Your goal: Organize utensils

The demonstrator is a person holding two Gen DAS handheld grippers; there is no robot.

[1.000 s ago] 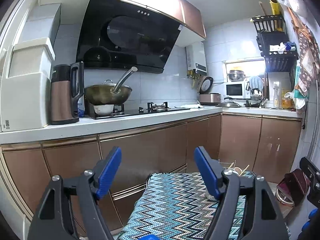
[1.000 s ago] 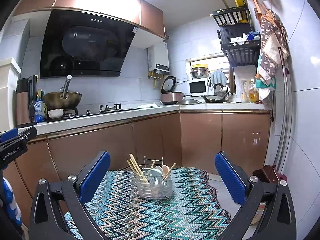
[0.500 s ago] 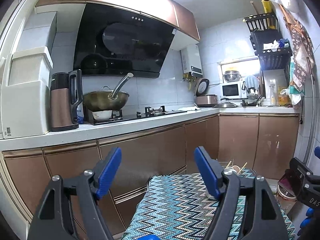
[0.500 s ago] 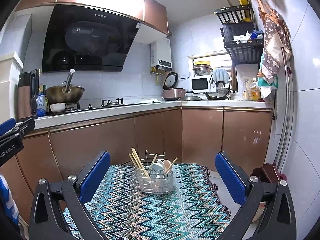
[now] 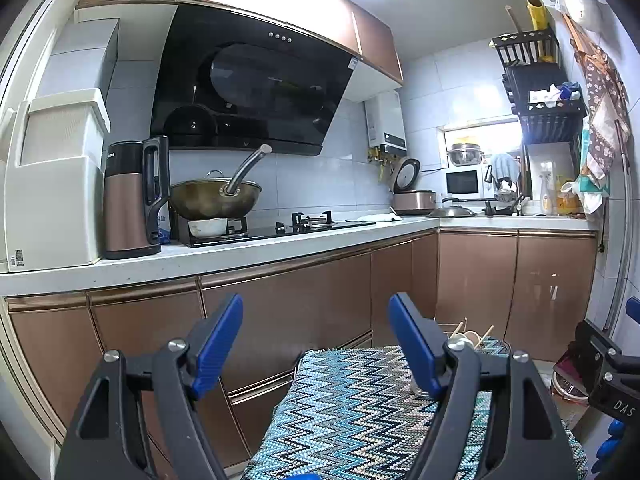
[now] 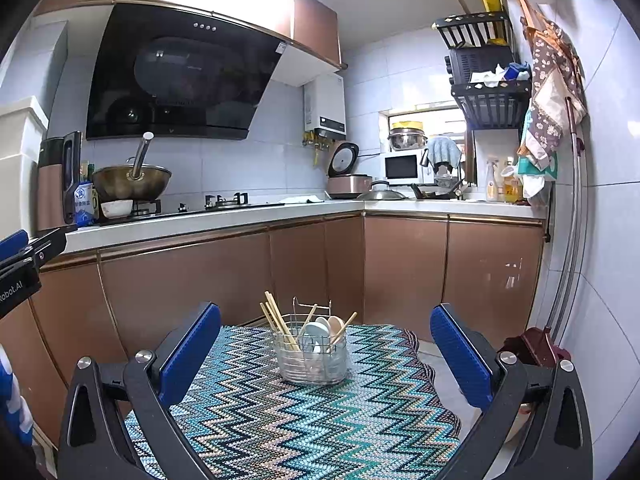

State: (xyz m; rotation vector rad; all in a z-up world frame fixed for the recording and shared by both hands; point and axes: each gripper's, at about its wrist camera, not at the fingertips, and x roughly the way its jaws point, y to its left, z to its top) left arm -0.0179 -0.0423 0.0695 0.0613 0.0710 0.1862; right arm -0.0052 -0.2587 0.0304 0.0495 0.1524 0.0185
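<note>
A wire utensil basket (image 6: 313, 358) stands on a zigzag-patterned cloth (image 6: 280, 420) over a small table. It holds wooden chopsticks (image 6: 276, 320) and pale spoons (image 6: 326, 330). My right gripper (image 6: 326, 354) is open and empty, its blue pads either side of the basket but nearer the camera. My left gripper (image 5: 316, 344) is open and empty above the cloth's (image 5: 352, 408) left part. In the left wrist view the basket (image 5: 466, 338) is mostly hidden behind the right finger (image 5: 414, 346).
Copper-coloured kitchen cabinets (image 6: 192, 276) under a white counter (image 6: 208, 218) run behind the table. A wok (image 5: 216, 200), kettle (image 5: 132, 200) and hob (image 5: 280, 228) sit on the counter. A tiled wall with a pole (image 6: 572, 240) is at right.
Both grippers have tilted and lifted slightly, so the table and basket sit a little lower and farther in view. Both stay open and empty.
</note>
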